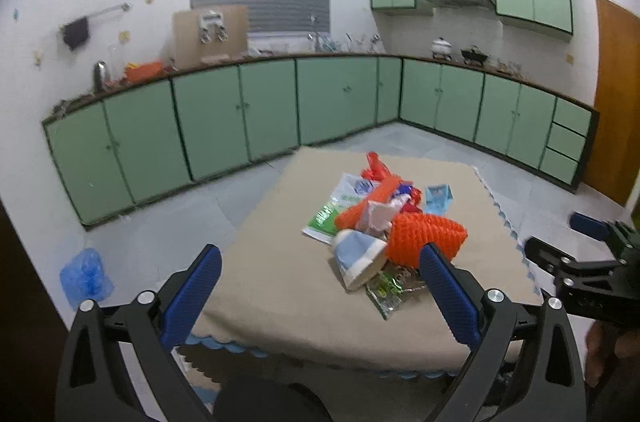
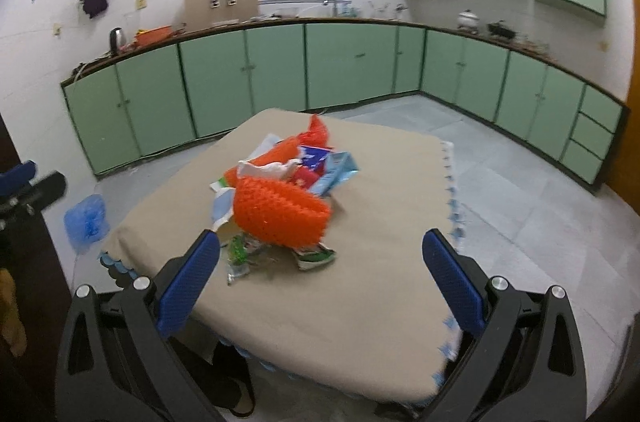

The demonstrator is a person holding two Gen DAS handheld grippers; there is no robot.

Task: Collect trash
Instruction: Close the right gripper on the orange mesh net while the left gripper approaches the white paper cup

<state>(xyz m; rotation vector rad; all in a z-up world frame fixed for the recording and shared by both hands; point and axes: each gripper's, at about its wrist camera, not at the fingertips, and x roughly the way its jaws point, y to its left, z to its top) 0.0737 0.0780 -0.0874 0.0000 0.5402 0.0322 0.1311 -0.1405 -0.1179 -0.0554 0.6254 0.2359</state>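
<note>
Both grippers hang above the near edge of a table (image 1: 280, 262) draped in a beige cloth, each aimed forward and a little downward at the pile of trash (image 1: 384, 222) in the middle of the cloth. The left gripper (image 1: 320, 264) has its blue-padded fingers (image 1: 192, 298) spread wide with nothing between them; its right pad overlaps the near edge of the pile in the left wrist view, but contact cannot be judged. The right gripper (image 2: 320, 250) is likewise spread wide and empty, framing the near side of the pile from the right. The pile itself holds an orange mesh net (image 1: 424, 236), a pale blue and white cup-like container (image 1: 360, 258), a white and green printed plastic bag (image 1: 340, 206), a light blue carton (image 1: 438, 198) and crumpled red and green wrappers; printing shows on the bag and carton but is too blurred to read. The left wrist view catches the right gripper at its far right edge, with part of a hand (image 1: 608, 346) below it. The right wrist view shows the left gripper's blue tip at its left edge, and a green-edged wrapper (image 2: 314, 256) poking out beneath the net. A blue plastic bag (image 2: 86, 220) lies on the grey floor left of the table, before green cabinets (image 2: 280, 62).
</note>
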